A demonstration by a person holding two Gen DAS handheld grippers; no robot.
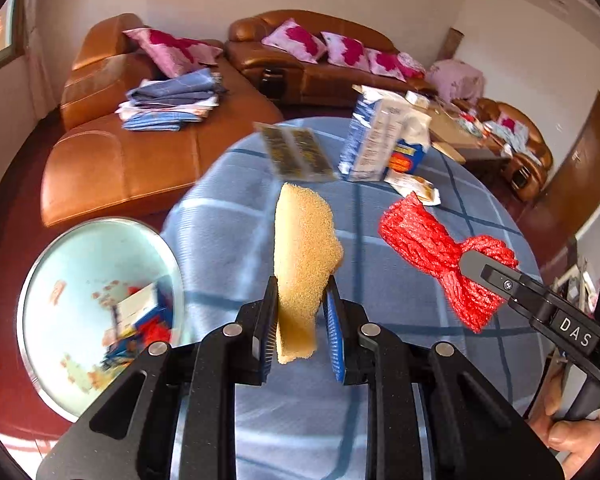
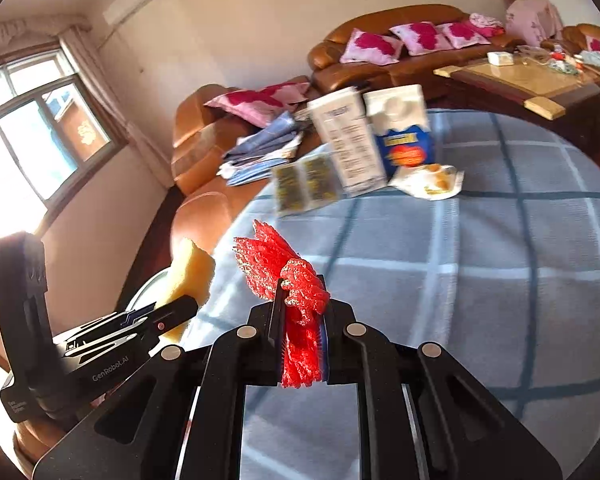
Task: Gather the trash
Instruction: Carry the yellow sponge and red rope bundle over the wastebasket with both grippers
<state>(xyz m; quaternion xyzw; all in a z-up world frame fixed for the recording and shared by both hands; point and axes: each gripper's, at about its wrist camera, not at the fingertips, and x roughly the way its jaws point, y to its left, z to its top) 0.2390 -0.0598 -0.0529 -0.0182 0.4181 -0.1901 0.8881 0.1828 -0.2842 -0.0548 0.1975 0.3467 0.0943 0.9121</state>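
The left gripper [image 1: 302, 300] is squeezed shut on a yellow sponge [image 1: 305, 256], which sticks up from between its two fingers in the middle of the left wrist view. The right gripper [image 2: 300, 316] is squeezed shut on a red foam net [image 2: 286, 276], and the net pokes out above and below the fingers in the lower middle of the right wrist view. In the left wrist view the same red net hangs at the right side of the frame, above the table with the blue checked cloth [image 1: 236, 248]. At the lower left of that frame sits a round trash bin [image 1: 100, 316] with a light liner and some scraps already inside. Near the top of the table stand two cartons [image 1: 384, 140], with a flat clear packet [image 1: 296, 154] just to their left and a small snack wrapper [image 1: 414, 188] below them. Brown sofas [image 1: 140, 152] with pink pillows fill the top of the frame. A hand [image 1: 572, 436] shows at the lower right corner.
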